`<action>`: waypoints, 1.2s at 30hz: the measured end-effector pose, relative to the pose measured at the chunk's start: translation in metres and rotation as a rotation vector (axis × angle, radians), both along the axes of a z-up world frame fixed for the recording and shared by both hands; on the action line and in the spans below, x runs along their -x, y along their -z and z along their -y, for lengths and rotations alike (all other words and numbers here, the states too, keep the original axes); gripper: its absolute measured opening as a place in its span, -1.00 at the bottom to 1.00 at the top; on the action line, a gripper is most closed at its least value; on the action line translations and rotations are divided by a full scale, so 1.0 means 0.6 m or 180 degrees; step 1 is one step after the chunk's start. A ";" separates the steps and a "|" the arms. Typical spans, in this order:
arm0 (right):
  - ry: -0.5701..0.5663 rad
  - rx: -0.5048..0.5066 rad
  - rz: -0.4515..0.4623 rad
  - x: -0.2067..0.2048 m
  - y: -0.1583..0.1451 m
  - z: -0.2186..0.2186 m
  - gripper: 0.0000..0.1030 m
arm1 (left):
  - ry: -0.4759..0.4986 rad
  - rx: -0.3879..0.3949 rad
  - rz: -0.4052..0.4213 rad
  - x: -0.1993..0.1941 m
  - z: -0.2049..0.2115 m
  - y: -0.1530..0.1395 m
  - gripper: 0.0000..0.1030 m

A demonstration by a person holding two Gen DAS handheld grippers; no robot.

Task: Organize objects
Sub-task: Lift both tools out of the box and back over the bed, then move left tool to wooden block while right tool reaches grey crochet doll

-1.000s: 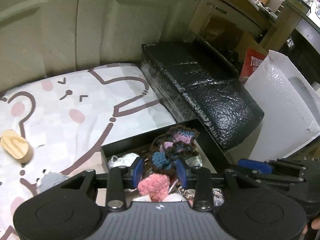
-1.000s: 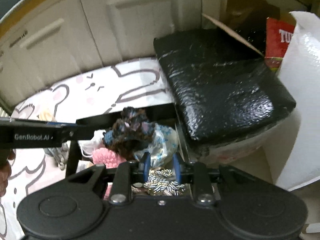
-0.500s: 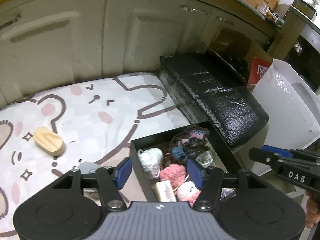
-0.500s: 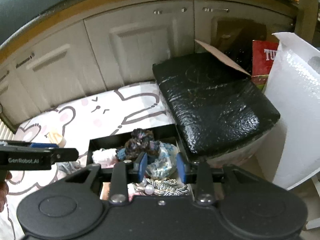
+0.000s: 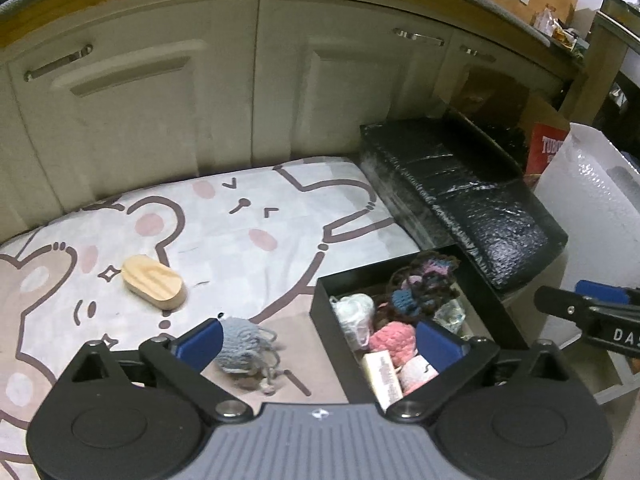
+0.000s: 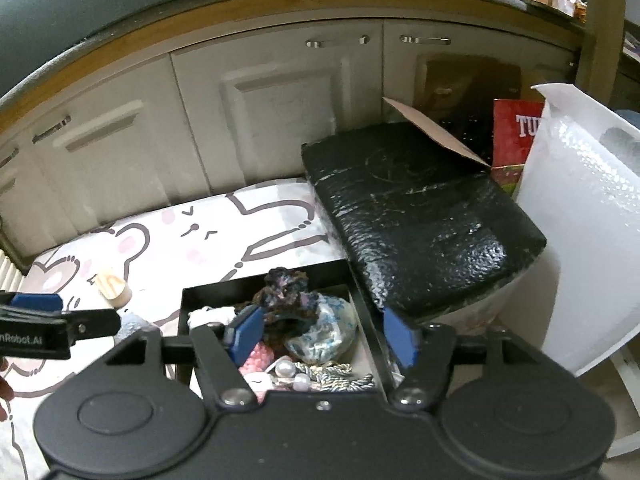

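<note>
Wood block lies loose on the mat, far left, well apart from the box. Grey knit toy lies on the mat just beside the box's left wall, its strands trailing. The box holds white, pink and dark crochet pieces, a small card and a clear wrapped item; it looks nearly full.

Left gripper: jaws opening, spread wide, nothing gripped; the toy and the box's left wall show between the fingers, untouched. Right gripper: jaws opening, nothing gripped; they hang over the dark crochet piece and the wrapped item in the box.

Risks, as judged:
- A low pass over the box could snag the heaped crochet and drag pieces out.
- The toy's loose strands could catch on a fingertip or slip from a partial grip.
- The block is smooth and rounded and may squirt out of a pinch.
- The two grippers work close together over the box and could knock each other.

Surface: soft cartoon-print mat on the floor, slightly wrinkled. Room: pale cabinet doors behind; black wrapped package touching the box's right side; bubble wrap roll far right.
</note>
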State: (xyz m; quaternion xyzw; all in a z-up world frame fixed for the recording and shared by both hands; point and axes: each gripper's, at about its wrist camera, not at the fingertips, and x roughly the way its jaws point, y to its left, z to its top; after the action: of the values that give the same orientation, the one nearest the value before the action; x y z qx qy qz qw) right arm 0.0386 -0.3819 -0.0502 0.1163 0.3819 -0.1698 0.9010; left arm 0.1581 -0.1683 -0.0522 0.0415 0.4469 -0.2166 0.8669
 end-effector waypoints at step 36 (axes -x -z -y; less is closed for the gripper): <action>0.0055 0.0069 -0.0100 -0.050 0.026 -0.045 1.00 | -0.0258 -0.0088 0.0036 -0.023 -0.078 0.018 1.00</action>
State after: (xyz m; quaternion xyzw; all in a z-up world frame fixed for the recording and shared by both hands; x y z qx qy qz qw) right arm 0.0685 -0.3547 -0.0661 0.1072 0.3931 -0.1836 0.8946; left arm 0.1721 -0.1216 -0.0628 0.0365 0.4462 -0.1750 0.8769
